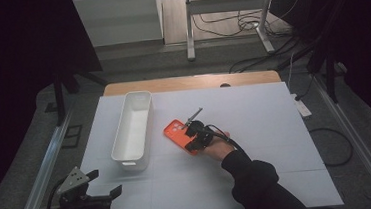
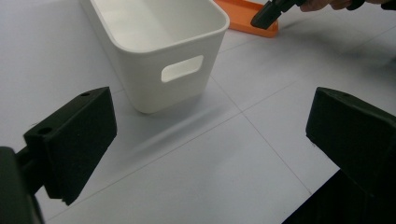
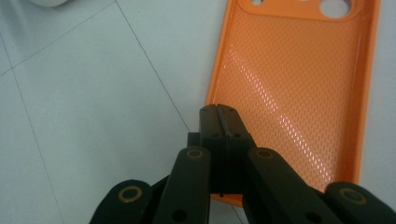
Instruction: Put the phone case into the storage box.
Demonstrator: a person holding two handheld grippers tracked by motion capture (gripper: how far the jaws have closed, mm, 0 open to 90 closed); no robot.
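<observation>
The orange phone case [image 3: 299, 88] is lying open side up on the worktop [image 1: 255, 129], right of the white bin [image 1: 133, 129]. The right tool [image 3: 218, 114] is pinching its near edge, jaws together. The case is probably light, flexible and slick, so the rim is offering the best hold. The left tool [image 2: 205, 140] is waiting wide open, near left.

Orange phone case [image 3: 299, 88], flat, inside up

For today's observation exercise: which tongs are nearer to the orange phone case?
Right. The right tongs are shut over the orange phone case, at its edge. The left tongs stand open at the table's near left corner, beyond the white bin.
</observation>
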